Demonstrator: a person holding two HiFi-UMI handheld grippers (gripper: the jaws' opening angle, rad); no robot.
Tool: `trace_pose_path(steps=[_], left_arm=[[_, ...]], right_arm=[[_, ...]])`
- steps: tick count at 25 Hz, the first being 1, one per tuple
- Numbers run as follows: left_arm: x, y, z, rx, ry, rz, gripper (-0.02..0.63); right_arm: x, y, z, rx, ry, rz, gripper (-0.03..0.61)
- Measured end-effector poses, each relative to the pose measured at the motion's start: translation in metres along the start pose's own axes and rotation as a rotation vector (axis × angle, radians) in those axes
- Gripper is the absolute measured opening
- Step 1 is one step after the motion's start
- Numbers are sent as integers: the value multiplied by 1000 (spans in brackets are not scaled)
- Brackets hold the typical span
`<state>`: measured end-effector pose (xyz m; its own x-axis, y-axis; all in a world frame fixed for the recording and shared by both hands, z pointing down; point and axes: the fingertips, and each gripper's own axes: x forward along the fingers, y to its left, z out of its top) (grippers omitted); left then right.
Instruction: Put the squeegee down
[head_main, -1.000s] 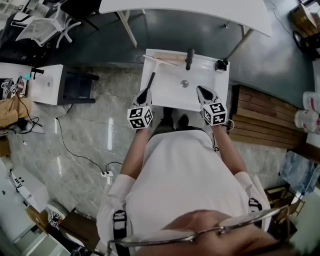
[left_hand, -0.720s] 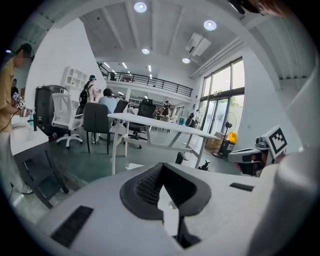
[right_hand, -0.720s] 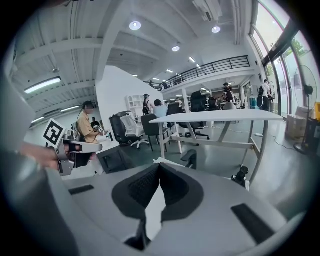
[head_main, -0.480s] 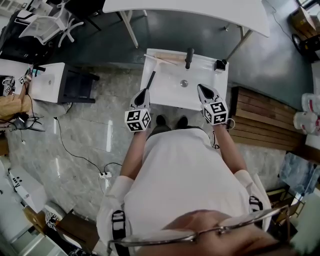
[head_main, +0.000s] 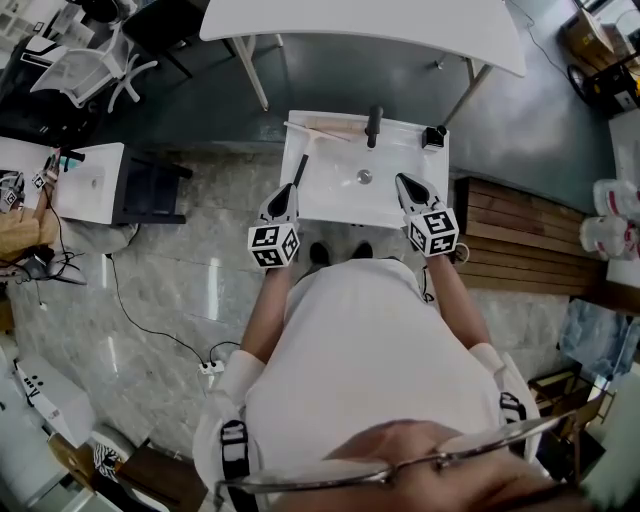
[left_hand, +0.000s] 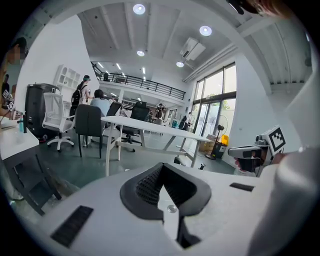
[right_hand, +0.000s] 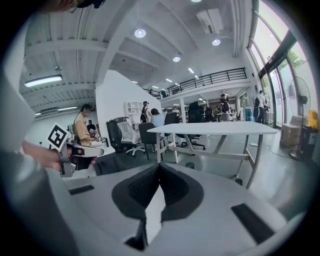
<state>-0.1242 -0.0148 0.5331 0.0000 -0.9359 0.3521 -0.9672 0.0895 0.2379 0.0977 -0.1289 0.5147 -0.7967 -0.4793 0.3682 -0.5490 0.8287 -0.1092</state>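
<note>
The squeegee (head_main: 300, 168) lies on the left side of the white sink (head_main: 410, 205), its black handle pointing toward me and its blade across the back left corner. My left gripper (head_main: 288, 188) hovers just short of the handle's near end, shut and empty. My right gripper (head_main: 402, 181) is over the sink's right front part, also shut with nothing in it. In the left gripper view the jaws (left_hand: 163, 172) meet, and the right gripper's marker cube (left_hand: 274, 140) shows at the right. In the right gripper view the jaws (right_hand: 159, 174) are closed.
A black faucet (head_main: 373, 122) stands at the back of the sink, with a small dark object (head_main: 433, 137) at the back right corner. A white table (head_main: 360, 25) is beyond the sink. Wooden boards (head_main: 510, 235) lie to the right, a small white stand (head_main: 85, 180) to the left.
Both grippers have risen a little at the sink's near edge. The squeegee lies where it was.
</note>
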Motion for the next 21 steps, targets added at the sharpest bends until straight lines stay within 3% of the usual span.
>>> trace_pose_path(steps=[21], left_arm=[[7,8,-1,-13,16,-47,3]], right_arm=[[4,12,7,2,-11,3,5]])
